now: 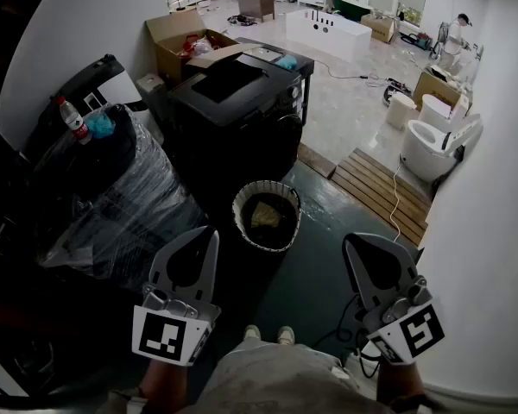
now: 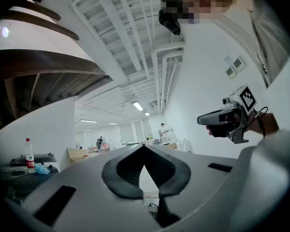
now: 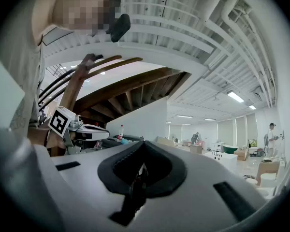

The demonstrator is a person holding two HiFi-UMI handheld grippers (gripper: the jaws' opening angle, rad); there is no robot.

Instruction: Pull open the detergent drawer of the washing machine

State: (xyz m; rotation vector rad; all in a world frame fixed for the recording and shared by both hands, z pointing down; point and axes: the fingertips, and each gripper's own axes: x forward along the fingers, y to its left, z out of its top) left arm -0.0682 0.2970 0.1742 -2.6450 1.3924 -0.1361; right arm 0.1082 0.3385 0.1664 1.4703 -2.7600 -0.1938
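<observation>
OK, left gripper (image 2: 144,147): jaws closed tip to tip, nothing between them. Right gripper (image 3: 144,145): same, pressed together, empty. In the head view I see both at the bottom of the frame, one lower left and one lower right. They point up-frame and are well apart from each other. Round basket (image 1: 266,216) sits just up-frame between them, with something brownish inside. Washing machine (image 1: 233,102), black, stands above the basket at upper centre, well apart from both grippers. I cannot pick out its detergent drawer, the front is too dark. Plastic-wrapped dark bundle (image 1: 112,201) fills the left, just beside the machine, with a water bottle (image 1: 72,119) near its top left. Open cardboard box (image 1: 177,41) sits behind the machine. Wooden slats (image 1: 380,188) and white toilets (image 1: 432,141) are at right.
</observation>
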